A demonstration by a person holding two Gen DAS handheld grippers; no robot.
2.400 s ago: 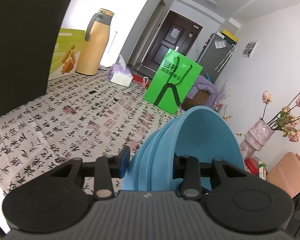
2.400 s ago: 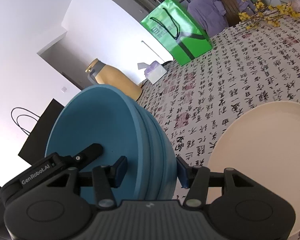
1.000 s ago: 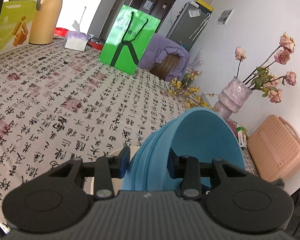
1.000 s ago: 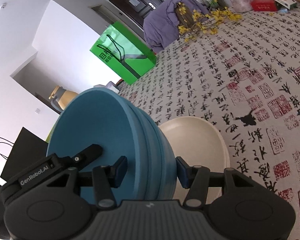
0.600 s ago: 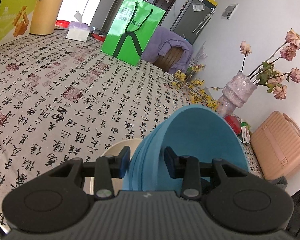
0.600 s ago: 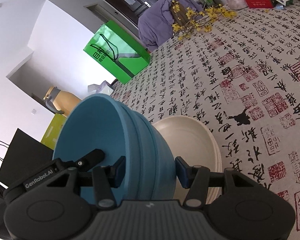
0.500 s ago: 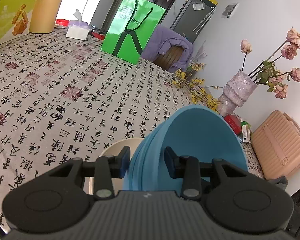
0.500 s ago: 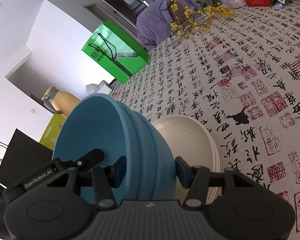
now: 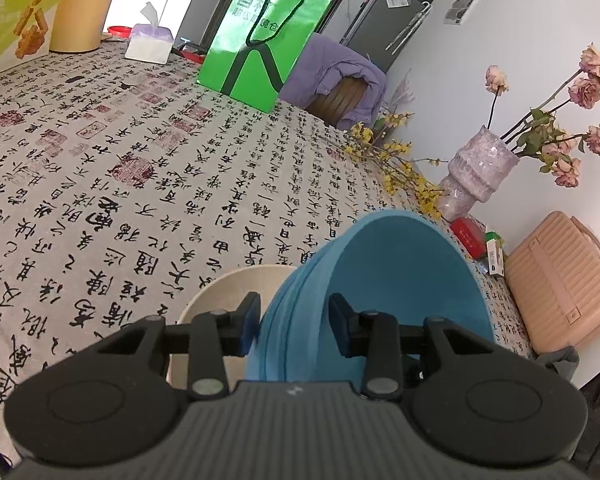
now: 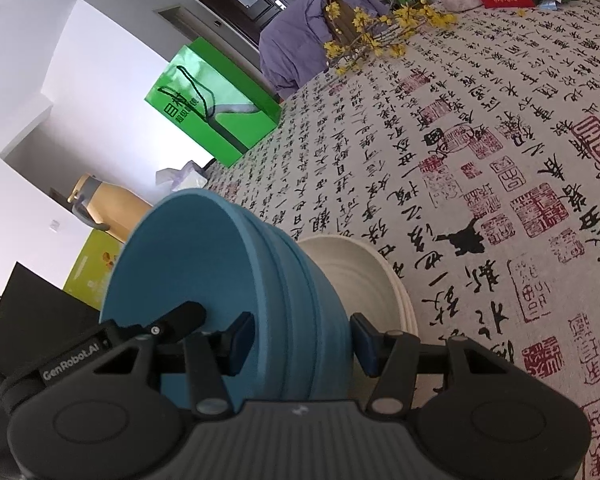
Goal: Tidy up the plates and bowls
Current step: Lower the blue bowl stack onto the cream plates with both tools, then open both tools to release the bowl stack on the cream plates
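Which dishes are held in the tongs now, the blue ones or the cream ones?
The blue bowls, nested and gripped at opposite rims by both tongs. The cream plates lie stacked on the tablecloth behind, ungripped.

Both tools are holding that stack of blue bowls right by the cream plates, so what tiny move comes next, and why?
Probably ease the stack of blue bowls straight down onto the cream plates. The left tool and right tool each clamp a side of the stack's rim, and it hangs tilted just over the plates, on the calligraphy-print tablecloth. Levelling it while lowering would seem sensible.
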